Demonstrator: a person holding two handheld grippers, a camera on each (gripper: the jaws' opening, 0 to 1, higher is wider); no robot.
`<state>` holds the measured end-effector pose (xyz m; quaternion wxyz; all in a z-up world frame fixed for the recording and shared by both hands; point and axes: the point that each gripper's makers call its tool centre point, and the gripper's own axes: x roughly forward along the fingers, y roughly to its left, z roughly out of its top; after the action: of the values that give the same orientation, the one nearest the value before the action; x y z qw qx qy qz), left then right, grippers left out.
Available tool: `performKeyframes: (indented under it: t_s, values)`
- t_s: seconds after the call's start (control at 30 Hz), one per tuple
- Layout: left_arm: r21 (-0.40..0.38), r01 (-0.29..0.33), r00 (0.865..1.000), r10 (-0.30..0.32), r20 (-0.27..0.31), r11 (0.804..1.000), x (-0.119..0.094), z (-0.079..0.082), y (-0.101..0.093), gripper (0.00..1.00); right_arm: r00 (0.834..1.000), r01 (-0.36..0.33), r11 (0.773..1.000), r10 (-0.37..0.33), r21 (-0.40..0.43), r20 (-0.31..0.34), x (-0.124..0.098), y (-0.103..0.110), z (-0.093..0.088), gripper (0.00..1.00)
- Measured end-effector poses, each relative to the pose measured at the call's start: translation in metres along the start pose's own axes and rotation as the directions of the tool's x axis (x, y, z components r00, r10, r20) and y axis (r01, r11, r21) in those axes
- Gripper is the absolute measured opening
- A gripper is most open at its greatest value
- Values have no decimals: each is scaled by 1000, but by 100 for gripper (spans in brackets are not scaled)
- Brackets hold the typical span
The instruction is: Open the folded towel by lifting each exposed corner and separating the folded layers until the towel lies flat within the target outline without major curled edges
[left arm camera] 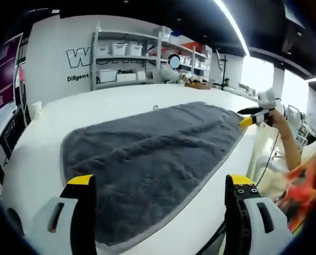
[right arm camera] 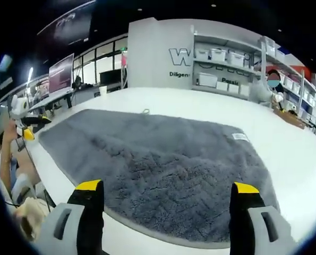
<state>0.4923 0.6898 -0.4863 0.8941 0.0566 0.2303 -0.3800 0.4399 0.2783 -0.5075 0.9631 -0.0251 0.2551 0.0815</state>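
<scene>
A dark grey towel (left arm camera: 147, 154) lies spread out on the white table (left arm camera: 120, 98), its pale hem showing all round. In the left gripper view my left gripper (left arm camera: 159, 183) stands open over the near end, with nothing between its jaws. The right gripper (left arm camera: 252, 116), held in a person's hand, sits by the towel's far right corner. From the right gripper view the towel (right arm camera: 163, 159) looks flat, with a white label (right arm camera: 239, 136) near one edge. My right gripper (right arm camera: 167, 187) is open above the near hem. The left gripper (right arm camera: 29, 126) is at the far left corner.
Shelves with white bins (left arm camera: 126, 58) stand against a lettered wall behind the table. A white cup (left arm camera: 35, 109) sits near the table's far left edge. A small hanging loop (right arm camera: 145, 111) sticks out from the towel's far hem. Desks with screens (right arm camera: 62, 74) stand beyond.
</scene>
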Motion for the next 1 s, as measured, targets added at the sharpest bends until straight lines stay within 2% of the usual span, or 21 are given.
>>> performKeyframes:
  t_s: [0.17,0.5,0.6,0.7,0.83,0.9,1.0]
  values:
    - [7,2,1000,-2,0,1000,0,0,-1,100,1000,-9,1000,9,13,-4,2,-1,-1,99]
    - [6,19,1000,-19,-4,1000,6,-1,-8,100,1000,-25,1000,25,-13,-16,5,5,0,99]
    - [-3,23,1000,-23,-6,1000,8,-2,-9,100,998,-58,997,58,-42,10,7,20,7,99]
    - [-10,22,1000,-22,-8,1000,8,-3,-8,100,991,-126,989,130,-79,40,10,44,15,94]
    - [-16,18,1000,-18,-3,1000,7,-3,-6,100,973,-211,971,220,-111,74,13,76,23,84]
    - [-17,17,1000,-17,1,1000,7,-3,-6,99,958,-267,955,278,-126,75,16,94,23,77]
    - [-16,18,1000,-17,8,1000,7,-3,-6,99,944,-304,943,317,-138,92,20,112,25,69]
